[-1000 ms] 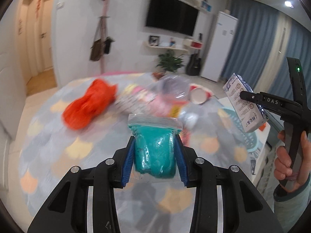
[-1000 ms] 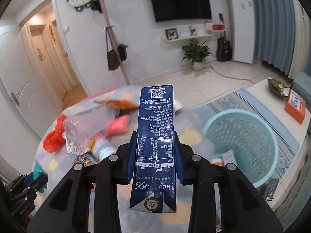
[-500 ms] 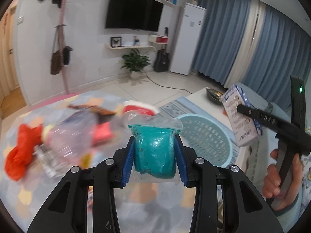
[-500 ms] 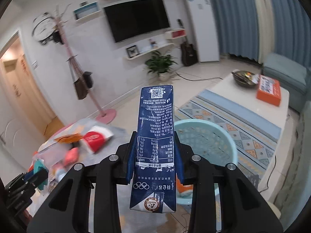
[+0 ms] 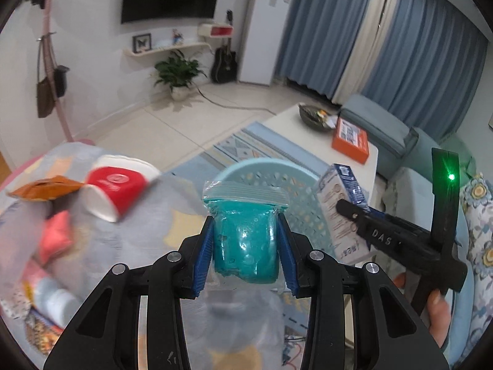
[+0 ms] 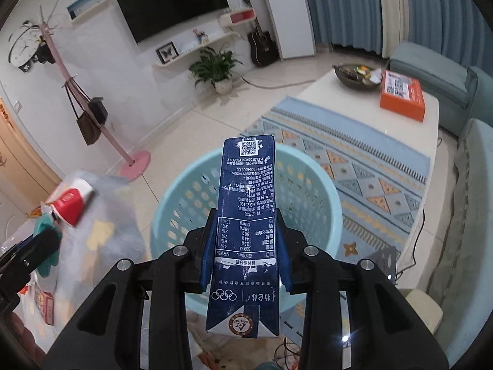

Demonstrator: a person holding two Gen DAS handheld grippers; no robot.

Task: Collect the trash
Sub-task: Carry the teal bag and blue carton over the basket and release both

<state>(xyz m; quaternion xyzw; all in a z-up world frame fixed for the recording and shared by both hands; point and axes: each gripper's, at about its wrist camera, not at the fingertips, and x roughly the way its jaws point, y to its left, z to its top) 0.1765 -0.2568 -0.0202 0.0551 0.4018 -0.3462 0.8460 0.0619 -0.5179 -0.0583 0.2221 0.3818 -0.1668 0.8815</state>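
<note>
Teal putty in a clear zip bag [image 5: 245, 240] sits at the centre of the left view, pinched between the blue pads of the left tool [image 5: 245, 248]; the bag's sealed strip stands above the pads and its loose plastic hangs below them; behind it, centre frame, is the pale blue basket [image 5: 295, 185], its perforated wall showing either side of the bag. Right of centre in the same view the right tool [image 5: 354, 212] grips a carton [image 5: 342, 212], tilted, in front of the basket's right rim; a hand [image 5: 437, 317] holds the tool's handle at lower right.

In the right view the carton [image 6: 245, 234] fills the centre, dark blue with white print, clamped upright between the pads of the right tool [image 6: 245, 246]; the basket [image 6: 320, 191] lies directly behind and below it, its open mouth ringing the carton's upper half. At left of both views the desk [image 5: 172, 203], under a patterned cloth, carries a red and white cup [image 5: 115, 189] on its side, an orange wrapper [image 5: 46, 188] just left of the cup, and blurred litter toward the lower left; the left tool [image 6: 27, 252] shows at the left edge of the right view.
</note>
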